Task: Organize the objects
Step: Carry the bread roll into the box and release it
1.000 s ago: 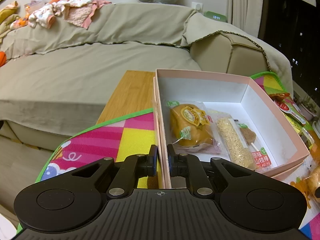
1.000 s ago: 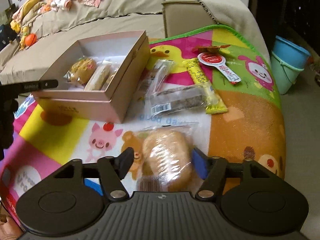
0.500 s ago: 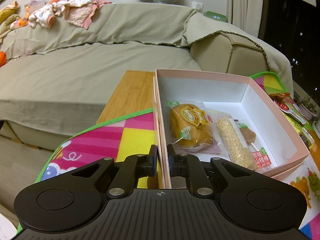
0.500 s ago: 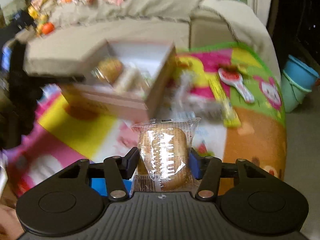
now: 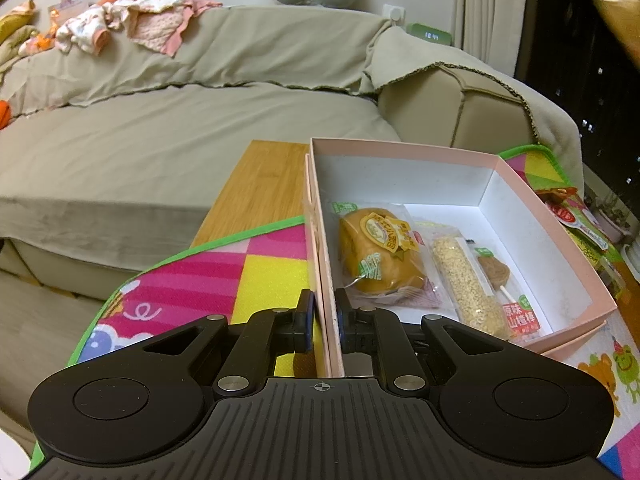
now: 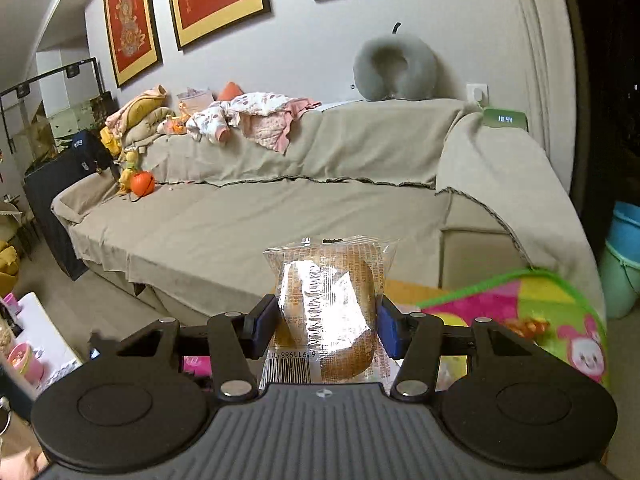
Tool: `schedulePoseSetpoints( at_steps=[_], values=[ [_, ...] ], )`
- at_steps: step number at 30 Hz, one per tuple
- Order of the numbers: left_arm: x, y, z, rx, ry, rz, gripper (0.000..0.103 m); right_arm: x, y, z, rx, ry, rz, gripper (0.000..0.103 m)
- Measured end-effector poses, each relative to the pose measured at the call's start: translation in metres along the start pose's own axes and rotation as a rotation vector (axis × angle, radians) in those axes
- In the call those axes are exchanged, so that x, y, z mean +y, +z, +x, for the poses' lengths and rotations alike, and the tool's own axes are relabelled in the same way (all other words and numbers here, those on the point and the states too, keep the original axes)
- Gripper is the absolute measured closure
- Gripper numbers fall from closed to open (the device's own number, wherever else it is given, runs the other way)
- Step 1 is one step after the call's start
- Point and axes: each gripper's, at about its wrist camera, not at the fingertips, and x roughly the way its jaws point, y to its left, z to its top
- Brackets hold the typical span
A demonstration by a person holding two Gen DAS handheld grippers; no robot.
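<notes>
My left gripper (image 5: 324, 312) is shut on the near left wall of the open pink box (image 5: 560, 232), one finger inside and one outside. In the box lie a wrapped yellow bun (image 5: 378, 256), a sesame bar (image 5: 466, 280) and a wrapped lollipop snack (image 5: 506, 292). My right gripper (image 6: 326, 326) is shut on a wrapped brown bun (image 6: 328, 312) and holds it raised in the air, pointing at the sofa. The box does not show in the right wrist view.
The colourful play mat (image 5: 224, 272) covers a wooden table (image 5: 264, 184). A beige covered sofa (image 6: 280, 216) stands behind it with clothes (image 6: 256, 120) and a grey neck pillow (image 6: 394, 68). More snack packets (image 5: 576, 220) lie to the right of the box. Blue buckets (image 6: 624, 256) stand at far right.
My right gripper closed on the brown bun, lifted it off the mat and tilted up toward the sofa. My left gripper has stayed clamped on the box wall.
</notes>
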Motion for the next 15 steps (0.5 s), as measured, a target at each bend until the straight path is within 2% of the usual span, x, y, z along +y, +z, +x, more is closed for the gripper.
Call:
schedulePoseSetpoints(
  at_steps=[5, 9, 15],
  values=[
    [0.002, -0.001, -0.001, -0.002, -0.011, -0.004, 0.09, 0.001, 0.015, 0.046, 0.011, -0.033, 0.017, 0.051],
    [0.002, -0.002, -0.001, -0.002, -0.014, -0.003, 0.089, -0.01, 0.014, 0.081, 0.041, -0.048, 0.054, 0.048],
    [0.003, -0.002, 0.0, -0.003, -0.019, -0.004, 0.089, -0.037, -0.007, 0.089, 0.114, -0.05, 0.147, 0.048]
  ],
)
